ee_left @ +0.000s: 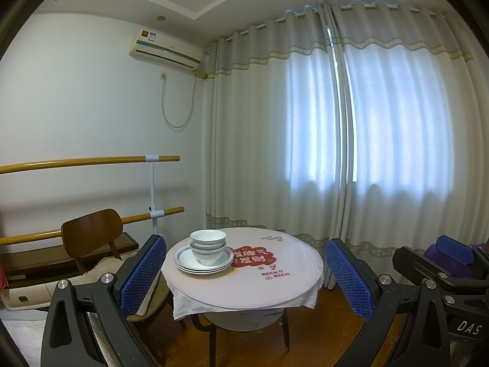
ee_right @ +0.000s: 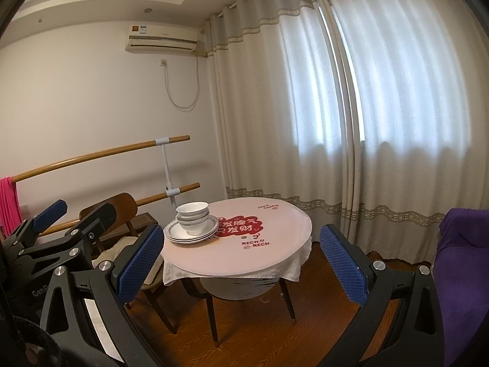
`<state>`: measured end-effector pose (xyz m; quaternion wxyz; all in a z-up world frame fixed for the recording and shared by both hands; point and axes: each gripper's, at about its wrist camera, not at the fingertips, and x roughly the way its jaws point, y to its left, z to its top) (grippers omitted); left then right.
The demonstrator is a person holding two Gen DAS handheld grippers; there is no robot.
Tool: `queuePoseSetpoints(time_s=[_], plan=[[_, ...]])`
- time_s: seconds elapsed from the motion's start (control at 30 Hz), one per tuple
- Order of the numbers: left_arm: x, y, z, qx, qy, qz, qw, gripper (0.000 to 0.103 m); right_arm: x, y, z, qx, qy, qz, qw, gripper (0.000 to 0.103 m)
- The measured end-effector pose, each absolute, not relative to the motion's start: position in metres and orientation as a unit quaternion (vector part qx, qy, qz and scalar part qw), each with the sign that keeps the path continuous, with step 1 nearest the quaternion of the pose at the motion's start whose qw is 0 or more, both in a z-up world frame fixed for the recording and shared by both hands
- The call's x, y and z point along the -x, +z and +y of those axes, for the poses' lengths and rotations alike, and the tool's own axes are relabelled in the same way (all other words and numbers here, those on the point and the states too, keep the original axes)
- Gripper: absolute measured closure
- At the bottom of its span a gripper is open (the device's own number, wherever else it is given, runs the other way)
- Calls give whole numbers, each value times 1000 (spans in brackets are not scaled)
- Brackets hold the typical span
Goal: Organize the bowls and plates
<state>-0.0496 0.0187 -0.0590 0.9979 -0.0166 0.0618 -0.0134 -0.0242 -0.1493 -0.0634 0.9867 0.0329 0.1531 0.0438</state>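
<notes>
A stack of white bowls (ee_left: 207,246) (ee_right: 193,216) sits on a stack of white plates (ee_left: 187,263) (ee_right: 177,233), on the left part of a small round pink table (ee_left: 275,287) (ee_right: 259,257). My left gripper (ee_left: 244,278) is open and held well back from the table, with nothing between its blue pads (ee_left: 142,276). My right gripper (ee_right: 241,263) is also open and empty, equally far back. The right gripper (ee_left: 446,263) shows at the right edge of the left wrist view, and the left gripper (ee_right: 58,223) at the left of the right wrist view.
A brown wooden chair (ee_left: 91,235) (ee_right: 119,211) stands left of the table, with wooden barre rails (ee_left: 91,162) (ee_right: 101,154) along the wall behind. Long curtains (ee_left: 336,122) (ee_right: 351,107) hang behind the table. A purple sofa (ee_right: 461,263) is at the right. The floor (ee_right: 259,330) is wood.
</notes>
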Motion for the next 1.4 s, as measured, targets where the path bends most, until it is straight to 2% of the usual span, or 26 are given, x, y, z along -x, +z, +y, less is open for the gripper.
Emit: queuePoseSetpoints(time_s=[1.4], plan=[[53,-63,24,13,-17,61,998,1,29,-62,-153,-35,42,155,986,0]])
